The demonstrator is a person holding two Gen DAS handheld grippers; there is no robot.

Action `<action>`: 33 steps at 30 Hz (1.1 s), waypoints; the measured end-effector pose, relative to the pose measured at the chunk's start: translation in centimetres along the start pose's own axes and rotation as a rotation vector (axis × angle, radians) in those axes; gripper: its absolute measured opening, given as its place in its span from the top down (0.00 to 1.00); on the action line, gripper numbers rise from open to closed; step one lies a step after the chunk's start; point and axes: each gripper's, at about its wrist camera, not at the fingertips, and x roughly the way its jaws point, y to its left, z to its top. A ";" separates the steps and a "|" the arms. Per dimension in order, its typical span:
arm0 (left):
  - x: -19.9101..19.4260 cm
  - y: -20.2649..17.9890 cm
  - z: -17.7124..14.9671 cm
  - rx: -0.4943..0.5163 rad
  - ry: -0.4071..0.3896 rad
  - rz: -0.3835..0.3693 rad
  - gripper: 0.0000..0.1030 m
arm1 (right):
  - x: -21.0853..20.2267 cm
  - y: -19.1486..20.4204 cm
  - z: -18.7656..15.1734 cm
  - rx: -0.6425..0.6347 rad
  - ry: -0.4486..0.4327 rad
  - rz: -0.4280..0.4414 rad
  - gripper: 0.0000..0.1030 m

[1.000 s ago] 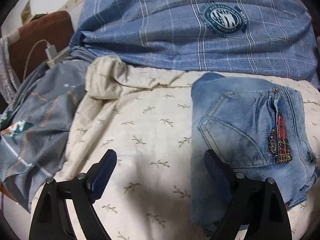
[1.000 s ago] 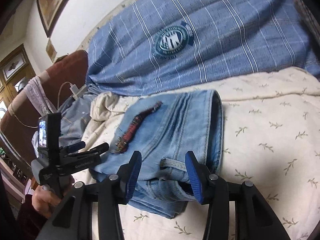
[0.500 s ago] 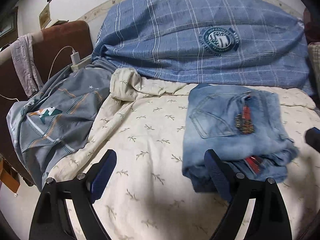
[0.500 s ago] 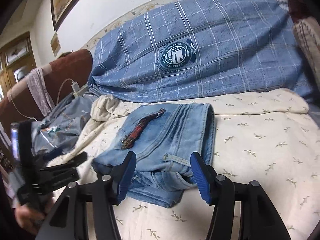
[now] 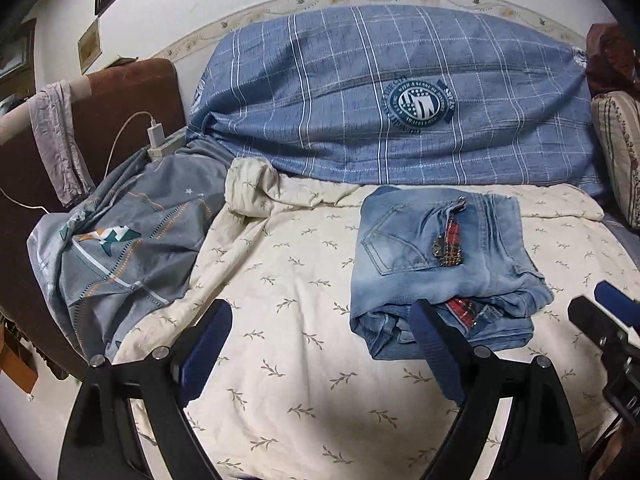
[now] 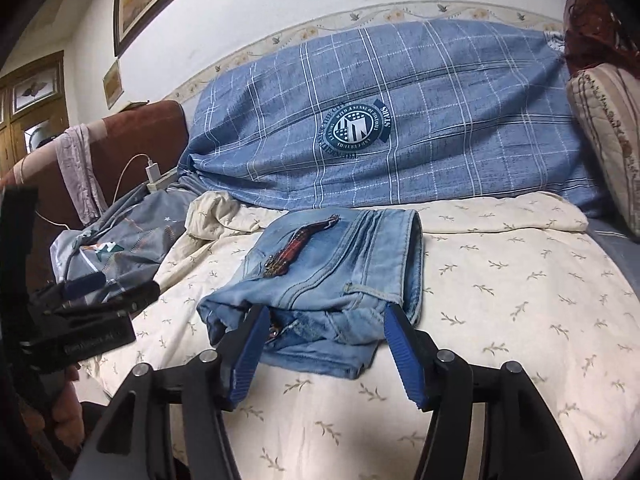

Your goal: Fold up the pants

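The pale blue jeans (image 5: 436,256) lie folded into a compact bundle on the cream leaf-print sheet (image 5: 304,280), back pocket and red plaid trim facing up. My left gripper (image 5: 320,320) hovers open to the left of the bundle and nearer than it, its right finger overlapping the bundle's near corner in the picture, and it holds nothing. In the right wrist view the jeans (image 6: 332,264) sit just beyond my right gripper (image 6: 326,316). Its jaws are opening, and the pads stand apart from the denim's near edge. Each gripper also shows in the other's view: the right gripper (image 5: 608,308) and the left gripper (image 6: 104,292).
A large blue plaid blanket (image 5: 400,100) is heaped against the wall behind the jeans. A grey patterned cloth (image 5: 120,248) is crumpled at the left by a brown headboard (image 5: 132,92) with a white charger (image 5: 154,134). A striped cushion (image 5: 620,152) stands at the right.
Both grippers have drawn back and risen away from the jeans, so more of the bed shows. The right jaws have widened off the bundle's near edge. The jeans have stayed in place.
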 end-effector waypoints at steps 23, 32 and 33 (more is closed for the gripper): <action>-1.9 0.1 0.4 -0.041 -0.037 -0.040 0.05 | -2.2 0.6 -1.0 -0.021 -0.073 -0.040 0.37; -1.5 0.6 0.2 -0.069 -0.024 -0.062 0.05 | -2.1 1.0 -1.0 -0.036 -0.075 -0.035 0.37; -1.5 0.5 0.3 -0.068 -0.025 -0.064 0.05 | -2.1 1.0 -1.0 -0.039 -0.075 -0.033 0.37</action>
